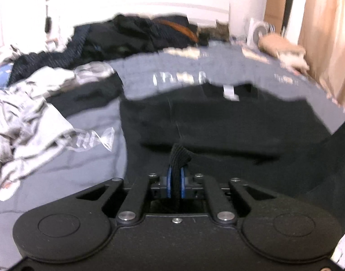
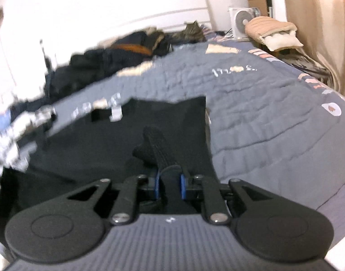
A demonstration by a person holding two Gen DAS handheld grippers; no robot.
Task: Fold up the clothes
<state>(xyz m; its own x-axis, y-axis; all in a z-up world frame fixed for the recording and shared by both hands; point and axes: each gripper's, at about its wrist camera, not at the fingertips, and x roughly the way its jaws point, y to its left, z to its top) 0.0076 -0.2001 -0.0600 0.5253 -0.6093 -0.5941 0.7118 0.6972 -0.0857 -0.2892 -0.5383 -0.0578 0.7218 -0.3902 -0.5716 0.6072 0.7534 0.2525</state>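
Black garment (image 1: 217, 122) on grey bedspread (image 1: 251, 67), pinched by left tool (image 1: 175, 180) and right tool (image 2: 170, 180).

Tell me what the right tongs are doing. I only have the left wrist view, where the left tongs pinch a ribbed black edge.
Observer: The right tongs are shut on another ribbed edge of the same black garment.
Operator: Where does the garment end on that side?
Observer: Its side edge runs straight up the picture to a corner, with the grey quilt beyond it.
Operator: Is anything lying on that stretch of quilt?
Observer: Only its own print shows there, including a white patch with a pink mark near the picture's right edge.
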